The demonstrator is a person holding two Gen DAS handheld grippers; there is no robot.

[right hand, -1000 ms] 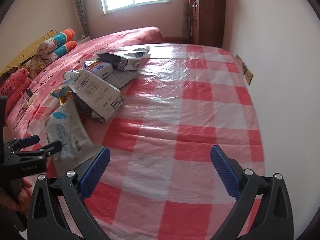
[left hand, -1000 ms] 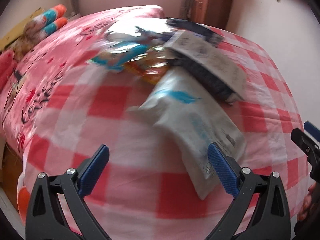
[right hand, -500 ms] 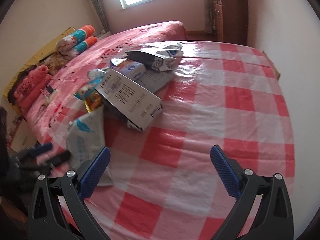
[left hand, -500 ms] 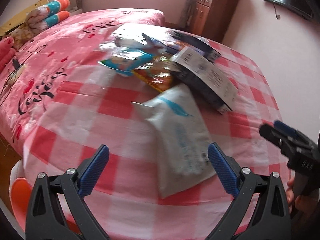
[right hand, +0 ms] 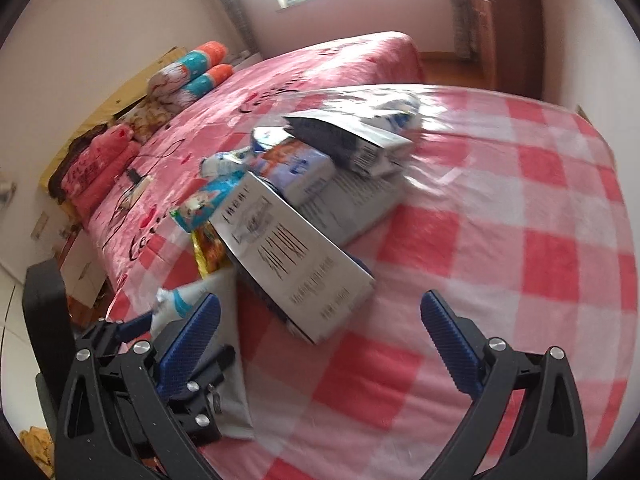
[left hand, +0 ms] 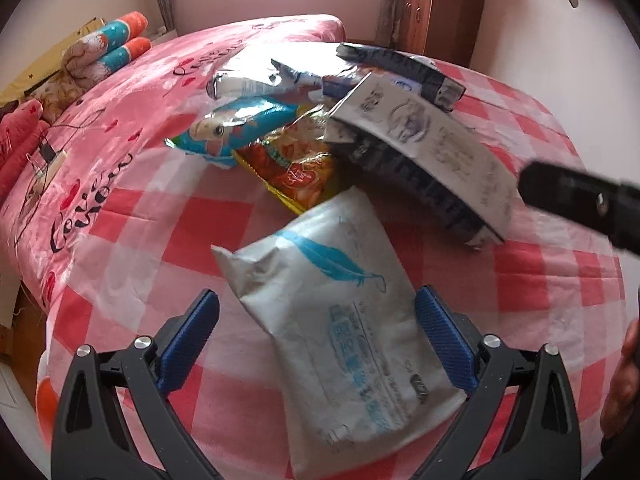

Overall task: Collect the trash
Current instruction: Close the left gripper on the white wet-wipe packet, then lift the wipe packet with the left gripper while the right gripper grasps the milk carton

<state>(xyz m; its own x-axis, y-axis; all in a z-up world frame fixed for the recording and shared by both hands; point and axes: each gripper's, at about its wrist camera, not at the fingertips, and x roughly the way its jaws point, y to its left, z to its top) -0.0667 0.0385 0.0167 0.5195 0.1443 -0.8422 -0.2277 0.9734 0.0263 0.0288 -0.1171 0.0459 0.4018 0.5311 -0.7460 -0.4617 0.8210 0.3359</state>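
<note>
Pink bed [left hand: 120,128] with a red-checked plastic sheet [left hand: 560,280] on it, trash packets [left hand: 344,320] piled on top.

On the pink bedspread [left hand: 80,184] near the bed's left edge I read cursive black "Love". Print on the white feather pouch [left hand: 344,320] and grey box [left hand: 432,140] is too blurred for me.
</note>
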